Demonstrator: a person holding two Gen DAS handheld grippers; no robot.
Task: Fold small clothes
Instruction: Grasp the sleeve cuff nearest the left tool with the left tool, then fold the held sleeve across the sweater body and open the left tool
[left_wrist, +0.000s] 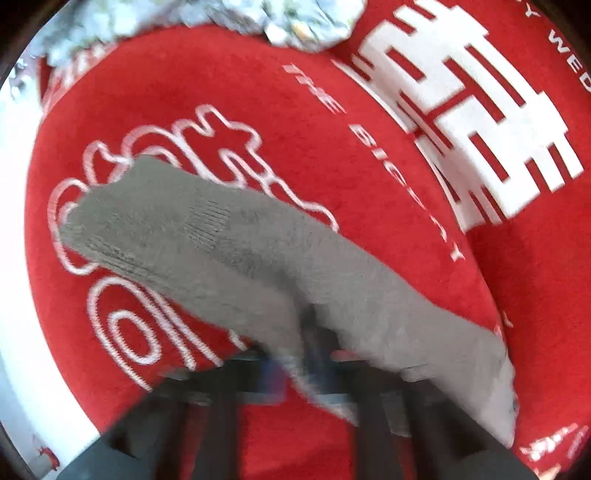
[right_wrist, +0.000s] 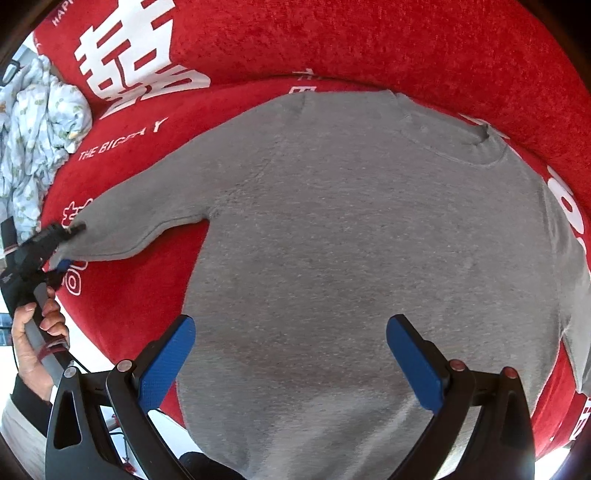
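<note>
Two grippers, left gripper (right_wrist: 72, 243) jaws pinching sweater (right_wrist: 351, 240) sleeve, right gripper (right_wrist: 291, 363) jaws wide.

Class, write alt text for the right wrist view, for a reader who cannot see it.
A small grey sweatshirt lies flat on a red cloth, under the open right hand-held gripper. At left, the left hand-held gripper pinches its sleeve cuff.

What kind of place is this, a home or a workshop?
Most likely a home, though little of the room shows. A red plush cover with large white printed characters lies under the grey sweater, and crumpled pale patterned clothing waits beside it.
</note>
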